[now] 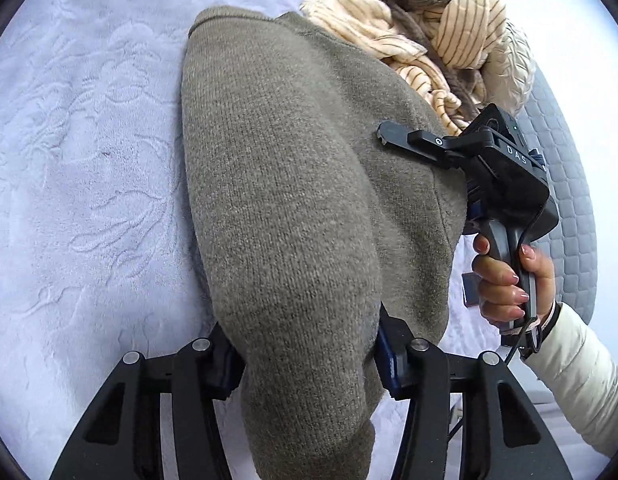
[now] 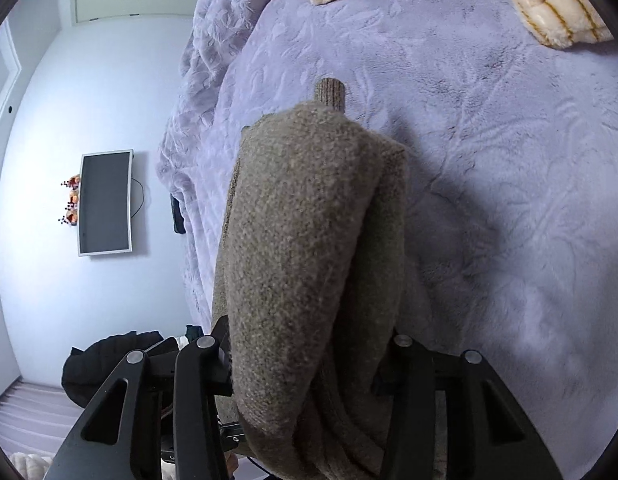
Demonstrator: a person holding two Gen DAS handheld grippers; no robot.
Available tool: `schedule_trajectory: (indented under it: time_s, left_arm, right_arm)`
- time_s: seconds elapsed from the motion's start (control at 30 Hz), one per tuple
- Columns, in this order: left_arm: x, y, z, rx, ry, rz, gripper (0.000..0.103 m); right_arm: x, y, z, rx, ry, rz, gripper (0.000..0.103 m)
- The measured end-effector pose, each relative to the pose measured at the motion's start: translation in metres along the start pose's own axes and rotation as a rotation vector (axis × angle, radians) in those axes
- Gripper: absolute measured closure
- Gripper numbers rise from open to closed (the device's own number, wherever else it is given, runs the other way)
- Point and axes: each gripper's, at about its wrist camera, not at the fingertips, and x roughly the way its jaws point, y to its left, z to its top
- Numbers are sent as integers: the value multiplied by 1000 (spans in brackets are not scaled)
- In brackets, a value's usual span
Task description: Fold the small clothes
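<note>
A grey-brown knit sweater (image 1: pixel 281 180) hangs folded over above the lavender fleece blanket (image 1: pixel 89 160). My left gripper (image 1: pixel 309 364) is shut on its near end, with the knit bunched between both fingers. In the left wrist view my right gripper (image 1: pixel 393 136) clamps the sweater's right edge; one finger lies on top and the other is hidden under the cloth. A hand (image 1: pixel 505 284) in a white sleeve holds its handle. In the right wrist view the right gripper (image 2: pixel 309 360) is shut on thick folds of the sweater (image 2: pixel 301 220), and a ribbed cuff pokes out beyond them.
A heap of cream striped clothes (image 1: pixel 449 28) and a pale pillow (image 1: pixel 509 72) lie at the back right of the bed. Striped pieces (image 2: pixel 549 4) rest on the blanket (image 2: pixel 509 200). Past the bed edge are a wall screen (image 2: pixel 105 202) and dark clothing (image 2: pixel 105 360).
</note>
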Motion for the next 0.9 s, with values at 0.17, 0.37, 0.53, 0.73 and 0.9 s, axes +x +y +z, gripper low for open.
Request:
schedule_trajectory:
  time_s: [0.17,0.37,0.53,0.73,0.9]
  left_arm:
    - [-22,-17,-15,27,-13,8,49]
    - [-62,-32,-51,51,-40,47,49]
    - [-91,-39,-81,40,-60,89,49]
    - [-114,-22,-129,-17,-60,143,49]
    - [-121,17,-158,-61,-61,178,49]
  right_arm:
    - [-9,20,-22,-24,0,23,54]
    - [-8,47,-52,-49,8,64,54]
    - [3,67,-86,-64,36,94,54]
    - [40,85,-127,-65,87,95,54]
    - [81,86,-149,-67,133,72,54]
